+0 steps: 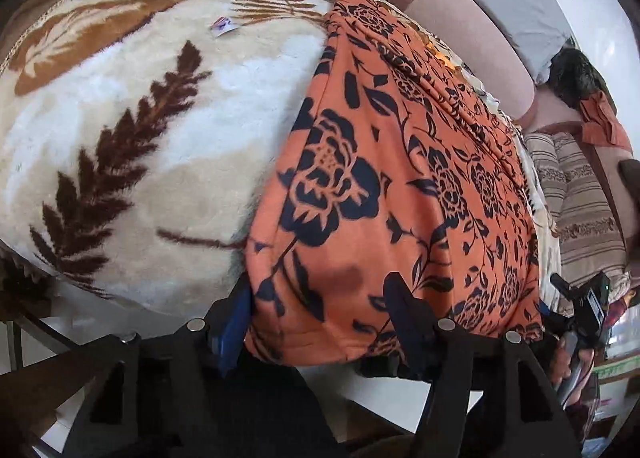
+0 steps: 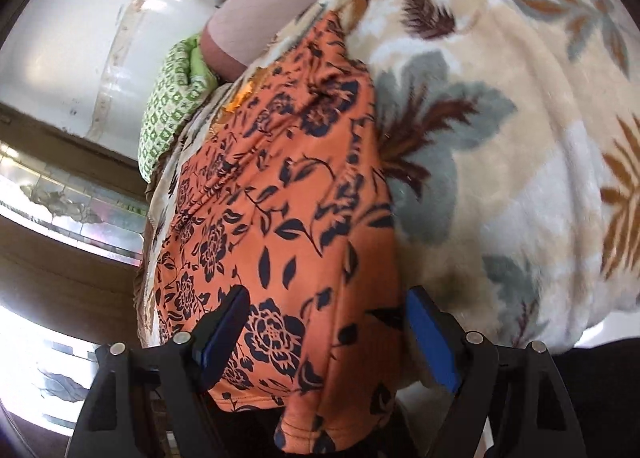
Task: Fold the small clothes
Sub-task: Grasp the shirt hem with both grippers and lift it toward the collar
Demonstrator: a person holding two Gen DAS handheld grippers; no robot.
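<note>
Both my tongs, left (image 1: 320, 310) and right (image 2: 326, 322), gape around soft orange flowered cloth (image 1: 384, 186), unpinched. Fuzzy leaf-patterned blanket (image 1: 140, 118) lies beneath.

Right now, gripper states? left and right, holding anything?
left gripper: open, jaws straddling the near edge of the orange floral garment, no visible pinch.
right gripper: open, same garment between its jaws, not clamped.

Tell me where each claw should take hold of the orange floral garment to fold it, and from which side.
Grip the orange floral garment by its near hem, one corner per claw. That edge hangs off the front of the plush blanket, so fingers can likely get over and under it. The left claw and right claw already straddle it; come in from the near side.
</note>
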